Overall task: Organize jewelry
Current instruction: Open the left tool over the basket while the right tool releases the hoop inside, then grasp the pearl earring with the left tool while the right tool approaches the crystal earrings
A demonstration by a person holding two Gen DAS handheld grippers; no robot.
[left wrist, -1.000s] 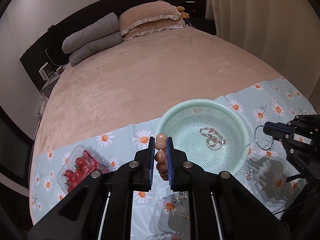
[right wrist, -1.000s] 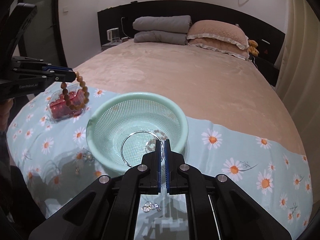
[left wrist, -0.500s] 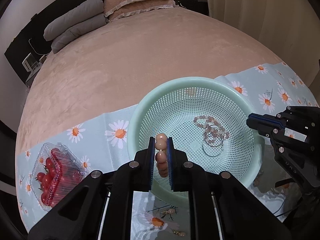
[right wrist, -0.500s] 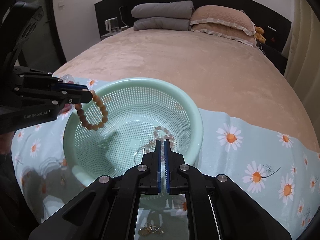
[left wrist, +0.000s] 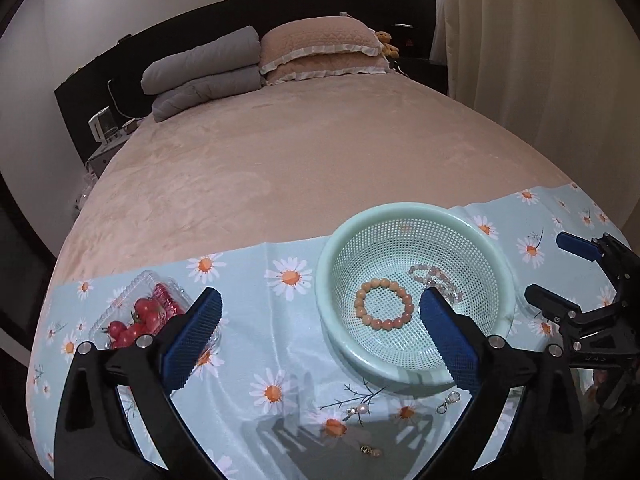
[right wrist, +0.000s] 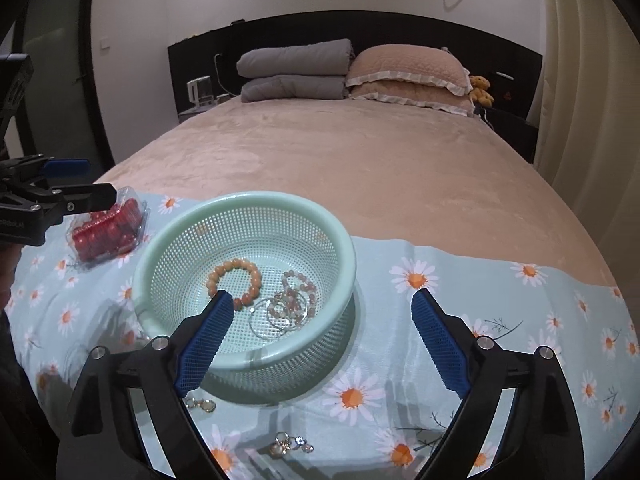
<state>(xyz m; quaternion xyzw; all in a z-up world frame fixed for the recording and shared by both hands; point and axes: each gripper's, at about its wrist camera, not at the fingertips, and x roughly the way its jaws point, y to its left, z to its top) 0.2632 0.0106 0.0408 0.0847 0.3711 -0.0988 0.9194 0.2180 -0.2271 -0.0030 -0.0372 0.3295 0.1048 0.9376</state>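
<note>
A mint green mesh basket [left wrist: 496,268] [right wrist: 340,240] sits on a daisy-print cloth on the bed. Inside lie an orange bead bracelet [left wrist: 383,303] [right wrist: 234,280], a pale pink bead bracelet [left wrist: 434,276] [right wrist: 298,286] and thin silver bangles [right wrist: 276,320]. My left gripper [left wrist: 320,320] is open and empty, above the cloth just left of the basket. My right gripper [right wrist: 320,320] is open and empty, over the basket's near right side. Small earrings and charms lie on the cloth in front of the basket [left wrist: 358,410] [left wrist: 370,450] [right wrist: 290,444] [right wrist: 200,404].
A clear plastic box of cherry tomatoes [left wrist: 140,316] [right wrist: 106,234] stands on the cloth left of the basket. Behind the cloth spreads the tan bedspread [left wrist: 300,152], with pillows [left wrist: 320,48] at the headboard. A curtain [left wrist: 540,60] hangs at the right.
Both grippers opened. The orange bead bracelet dropped from my left gripper into the basket, and the silver bangle from my right gripper lies there too. Both grippers pulled back.
</note>
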